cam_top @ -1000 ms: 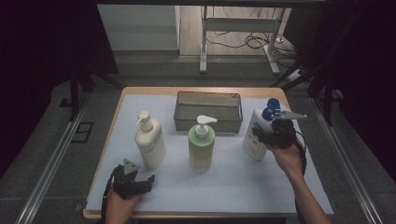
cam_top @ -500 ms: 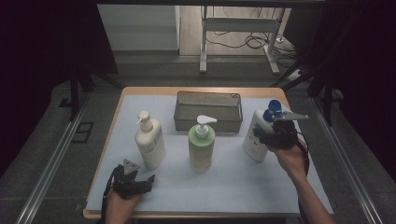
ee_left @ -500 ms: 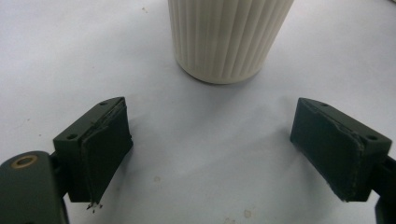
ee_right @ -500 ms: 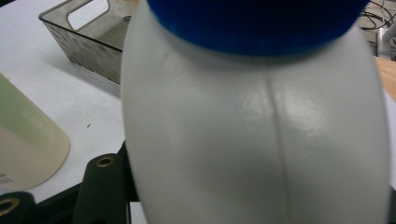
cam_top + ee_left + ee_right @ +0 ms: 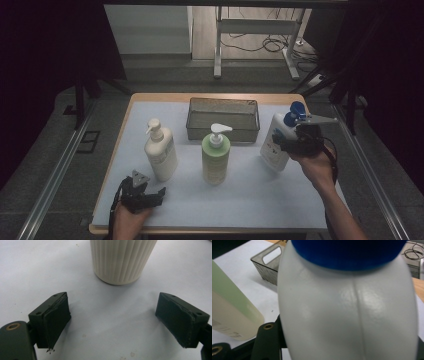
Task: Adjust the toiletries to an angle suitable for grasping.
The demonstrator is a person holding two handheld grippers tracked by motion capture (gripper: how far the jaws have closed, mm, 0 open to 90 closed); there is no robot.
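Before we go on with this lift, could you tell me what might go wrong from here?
The right gripper grips the white bottle with the blue cap on its smooth, rounded body, tilted, so it may slip or swing. The wire basket and the green pump bottle stand close and could be knocked. The left gripper waits open near the cream pump bottle, giving no support.

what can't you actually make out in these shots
- Right gripper jaws: in the right gripper view the white bottle covers them, so pad contact can't be seen.
- White bottle's cap: cut off by the top edge there.
- Label text on the white bottle: too small in the high view.
- Cream bottle: its upper part is cut off by the top edge of the left gripper view.
- Basket inside: too dim in the high view.
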